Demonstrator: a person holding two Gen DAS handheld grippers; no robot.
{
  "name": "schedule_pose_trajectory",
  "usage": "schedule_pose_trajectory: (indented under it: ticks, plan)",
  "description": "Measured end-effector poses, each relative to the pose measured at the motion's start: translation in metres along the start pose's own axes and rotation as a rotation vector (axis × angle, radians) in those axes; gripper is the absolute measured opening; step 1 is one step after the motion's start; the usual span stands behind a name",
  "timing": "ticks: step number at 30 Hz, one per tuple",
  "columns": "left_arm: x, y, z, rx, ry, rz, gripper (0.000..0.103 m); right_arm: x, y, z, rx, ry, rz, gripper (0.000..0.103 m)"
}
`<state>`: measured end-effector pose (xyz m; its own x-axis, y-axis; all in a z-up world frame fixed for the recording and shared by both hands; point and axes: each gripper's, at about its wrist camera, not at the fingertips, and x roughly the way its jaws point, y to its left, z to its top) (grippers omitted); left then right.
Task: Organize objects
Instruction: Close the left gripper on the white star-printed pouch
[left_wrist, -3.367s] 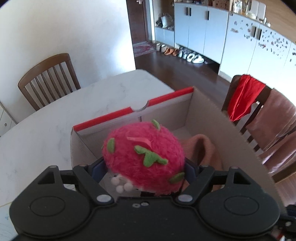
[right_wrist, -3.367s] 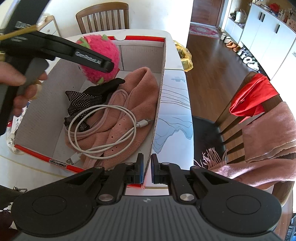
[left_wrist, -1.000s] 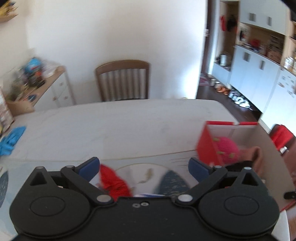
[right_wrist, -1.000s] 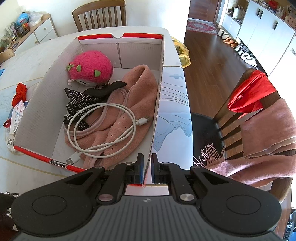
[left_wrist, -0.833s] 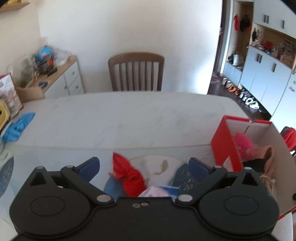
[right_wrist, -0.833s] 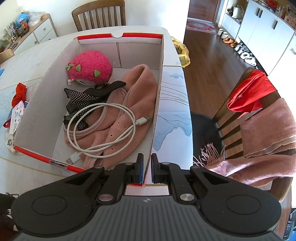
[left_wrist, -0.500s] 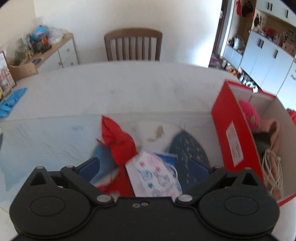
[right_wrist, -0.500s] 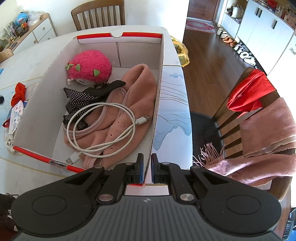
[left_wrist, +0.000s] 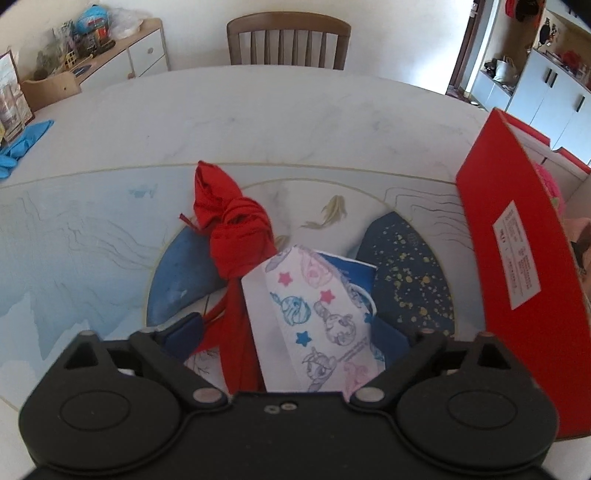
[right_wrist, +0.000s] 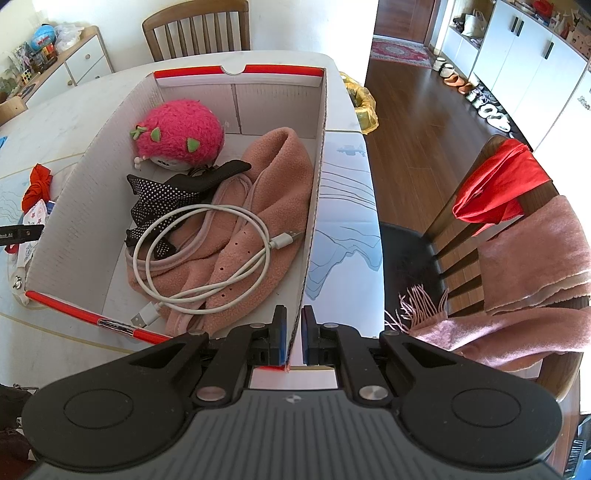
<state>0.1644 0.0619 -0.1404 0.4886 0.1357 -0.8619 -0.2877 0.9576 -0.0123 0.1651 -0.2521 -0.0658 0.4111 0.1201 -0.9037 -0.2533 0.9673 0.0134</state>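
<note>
My left gripper points down at the table, its jaws wide and closing. Between the fingers lie a knotted red cloth and a white mask with a pony print, on top of a blue booklet; the pads do not press on them. My right gripper is shut on the near corner of the box wall. The box, red outside, holds a pink plush, a pink fleece, a black dotted cloth and a white cable.
A printed mat covers the near part of the marble table. A blue cloth lies at the far left. A wooden chair and a sideboard stand beyond. Right of the box, a chair carries red and pink cloths.
The left gripper let the pink plush go in the box, swung left and sank onto the red cloth and mask, its fingers drawing in slightly. The right gripper kept still.
</note>
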Motion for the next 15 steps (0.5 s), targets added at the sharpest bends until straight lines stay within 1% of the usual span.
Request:
schedule_pose_trajectory:
  ticks: [3,4,6,8,11,12,14,15]
  plan:
    - [0.003,0.002,0.000,-0.018,0.005,-0.027,0.087,0.000,0.000,0.000,0.001,0.000,0.001,0.007]
    - [0.002,0.003,-0.001,-0.019,0.005,-0.037,0.084,0.000,0.000,0.000,0.001,0.000,0.000,0.007]
    - [0.001,0.001,-0.001,-0.020,0.002,-0.055,0.074,0.000,0.000,0.000,0.000,0.000,0.000,0.008]
    - [0.000,-0.001,-0.001,-0.013,-0.003,-0.061,0.062,0.000,0.000,0.000,0.000,0.000,0.000,0.008]
    - [-0.004,-0.003,-0.001,-0.009,-0.008,-0.050,0.051,0.000,0.000,0.000,0.000,0.000,0.000,0.008]
    - [-0.005,-0.004,-0.001,-0.008,-0.009,-0.048,0.050,0.000,0.000,0.000,0.000,0.000,0.000,0.007]
    - [-0.009,-0.004,-0.001,-0.006,-0.014,-0.038,0.040,0.000,0.000,0.000,0.001,0.000,0.001,0.007]
    - [-0.011,-0.004,-0.001,-0.005,-0.016,-0.037,0.037,0.000,0.000,0.000,0.001,0.000,0.000,0.008]
